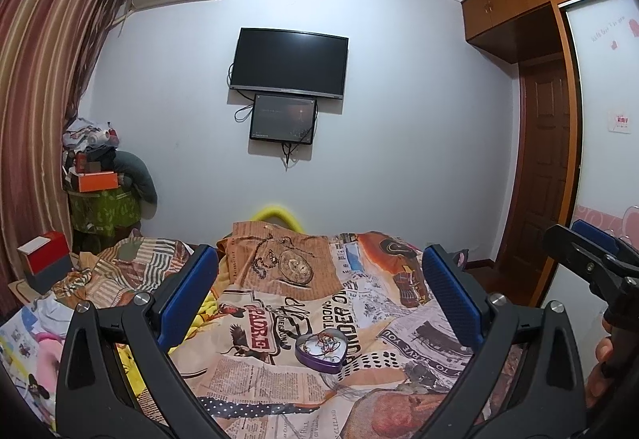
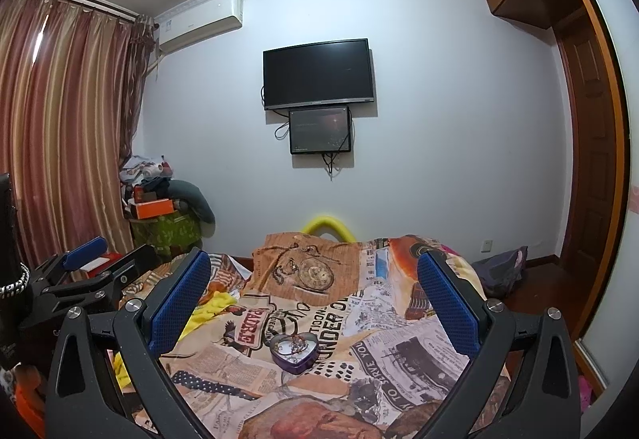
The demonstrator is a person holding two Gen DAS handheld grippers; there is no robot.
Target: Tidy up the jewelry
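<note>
A purple heart-shaped tin (image 1: 320, 351) lies open on the newspaper-print bedspread (image 1: 255, 379), with a tangle of thin jewelry inside it. In the right wrist view the same heart tin (image 2: 294, 352) sits low in the middle. My left gripper (image 1: 319, 299) is held above the bed, open, its blue pads wide apart with nothing between them; the tin lies ahead between the fingers. My right gripper (image 2: 313, 303) is open and empty too, hovering short of the tin. Each gripper shows at the edge of the other's view.
A pocket watch is printed on the bedspread (image 2: 315, 273). Cluttered boxes and bags (image 1: 100, 175) stack at the far left by striped curtains. A red-and-white box (image 1: 44, 255) sits left. A TV (image 1: 289, 61) hangs on the wall; a wooden door (image 1: 547, 167) stands right.
</note>
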